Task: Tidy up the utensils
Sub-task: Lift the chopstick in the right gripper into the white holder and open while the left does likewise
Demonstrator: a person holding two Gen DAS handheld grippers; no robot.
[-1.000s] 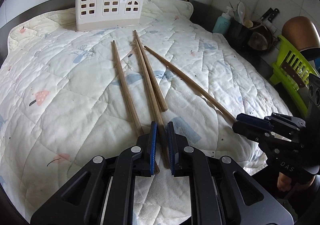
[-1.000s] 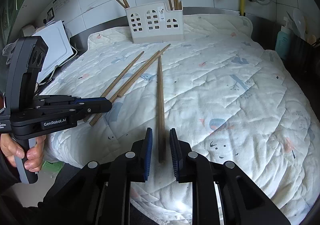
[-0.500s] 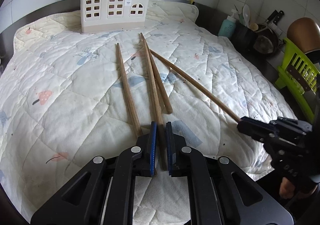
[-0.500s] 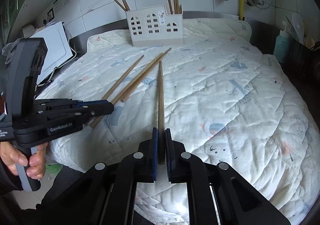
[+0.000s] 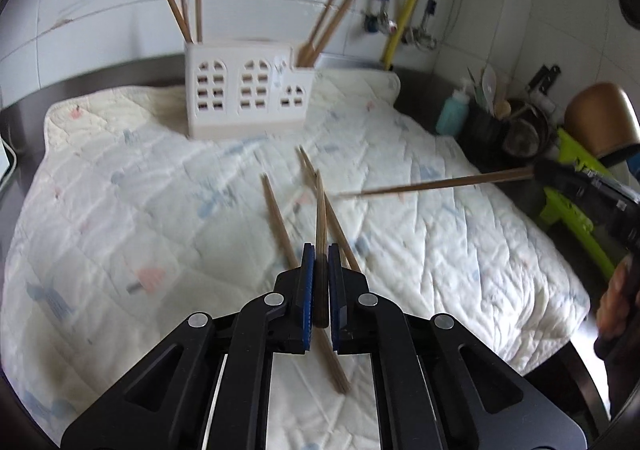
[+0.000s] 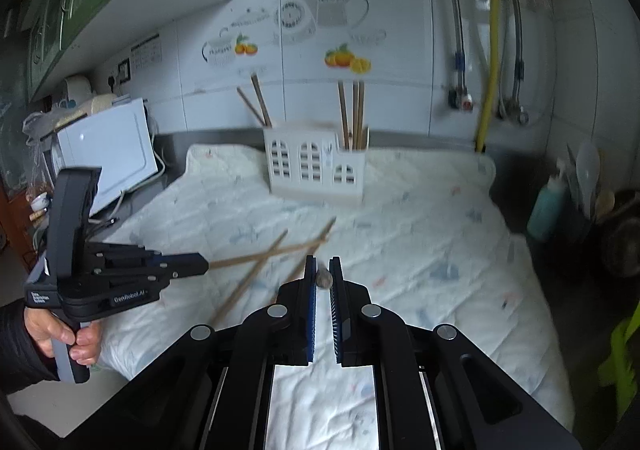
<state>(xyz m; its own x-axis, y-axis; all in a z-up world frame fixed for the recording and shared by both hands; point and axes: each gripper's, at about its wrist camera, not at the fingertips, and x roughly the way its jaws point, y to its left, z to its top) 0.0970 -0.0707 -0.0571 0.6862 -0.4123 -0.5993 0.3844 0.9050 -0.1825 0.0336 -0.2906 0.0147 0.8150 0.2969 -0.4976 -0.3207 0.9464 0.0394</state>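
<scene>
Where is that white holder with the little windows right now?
The white holder stands at the far edge of the quilt against the tiled wall, in both views, beyond two loose chopsticks, with chopsticks upright in its end compartments.

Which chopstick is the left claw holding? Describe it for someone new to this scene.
Start at the white house-shaped utensil holder on the quilted mat. In front lie two loose chopsticks; the one meant is the chopstick clamped in the left claw, its tip raised above them.
</scene>
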